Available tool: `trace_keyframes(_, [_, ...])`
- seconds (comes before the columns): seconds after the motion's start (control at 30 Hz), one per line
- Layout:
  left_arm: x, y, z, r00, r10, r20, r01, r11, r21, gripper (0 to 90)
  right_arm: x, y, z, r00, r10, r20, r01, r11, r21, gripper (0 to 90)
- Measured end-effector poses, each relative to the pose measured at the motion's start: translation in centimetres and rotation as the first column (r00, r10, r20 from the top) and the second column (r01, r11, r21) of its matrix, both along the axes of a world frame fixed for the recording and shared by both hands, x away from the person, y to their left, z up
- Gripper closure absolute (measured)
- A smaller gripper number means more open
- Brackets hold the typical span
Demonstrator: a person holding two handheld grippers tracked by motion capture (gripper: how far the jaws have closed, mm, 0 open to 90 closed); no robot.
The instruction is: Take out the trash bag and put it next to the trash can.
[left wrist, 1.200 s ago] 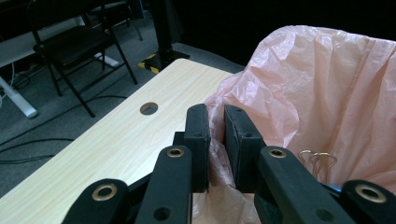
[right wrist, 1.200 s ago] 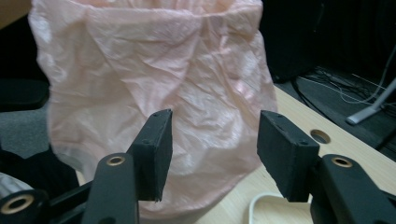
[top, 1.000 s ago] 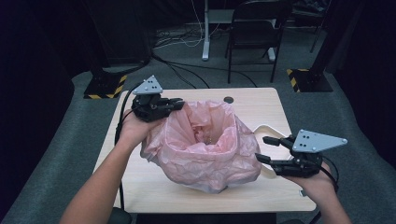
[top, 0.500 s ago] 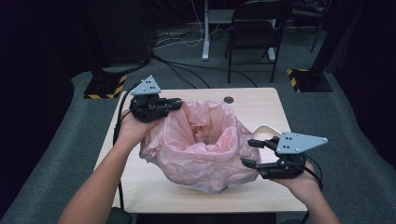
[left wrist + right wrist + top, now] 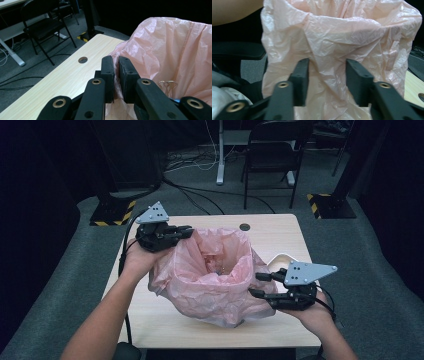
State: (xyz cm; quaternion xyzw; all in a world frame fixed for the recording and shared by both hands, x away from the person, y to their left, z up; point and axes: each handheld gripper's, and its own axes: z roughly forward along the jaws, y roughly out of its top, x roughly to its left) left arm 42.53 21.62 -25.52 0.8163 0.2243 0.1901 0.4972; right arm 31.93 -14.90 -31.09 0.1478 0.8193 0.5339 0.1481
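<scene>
A crumpled pink plastic bag (image 5: 215, 270) stands open on the wooden table (image 5: 270, 227). My left gripper (image 5: 187, 231) is at the bag's far left rim, shut on the plastic. In the left gripper view the film (image 5: 170, 50) is pinched between the near-closed pads of that gripper (image 5: 116, 65). A metal binder clip (image 5: 168, 86) lies inside the bag. My right gripper (image 5: 255, 284) is against the bag's right side. Its jaws have just been closing. In the right gripper view a bulging fold of the bag (image 5: 342, 32) sits between the jaws of the right gripper (image 5: 327, 65), which stand apart.
A white curved object (image 5: 280, 260) lies on the table right of the bag. A round cable hole (image 5: 244, 226) is in the table's far edge. A black folding chair (image 5: 272, 150) and yellow-black striped stand bases (image 5: 325, 205) are on the grey floor beyond.
My right gripper has moved left up to the bag's right side, and its jaws have narrowed around a fold of it. The left gripper has stayed put on the rim.
</scene>
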Motion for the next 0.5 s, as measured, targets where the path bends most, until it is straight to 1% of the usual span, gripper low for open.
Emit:
trace_keyframes(0.07, [-0.02,0.02,0.02,1.0,-0.001,0.003,0.001,1.0,-0.002,83.3,-0.15,-0.07,0.11,1.0,0.006,0.006,-0.006,1.0,-0.002,62.8])
trace_keyframes(0.17, [-0.08,0.03,0.06,1.0,-0.002,0.002,0.002,1.0,-0.009,83.7,-0.35,-0.25,0.3,0.9996,0.009,0.029,-0.009,1.0,0.002,72.5])
trace_keyframes(0.33, [-0.25,0.06,0.32,0.9999,-0.01,0.01,0.011,0.9999,-0.013,84.5,-0.49,-0.43,0.44,0.9988,0.0,0.05,0.0,1.0,-0.007,84.9])
trace_keyframes(0.4, [-0.34,0.07,0.44,0.9998,-0.012,0.016,0.012,0.9998,-0.014,84.7,-0.5,-0.59,0.49,0.9982,-0.004,0.06,0.004,1.0,-0.007,88.0])
trace_keyframes(0.5, [-0.48,0.02,0.62,0.9996,-0.016,0.024,0.016,0.9997,-0.015,85.3,-0.47,-0.9,0.69,0.9981,-0.008,0.061,0.008,1.0,-0.003,88.9])
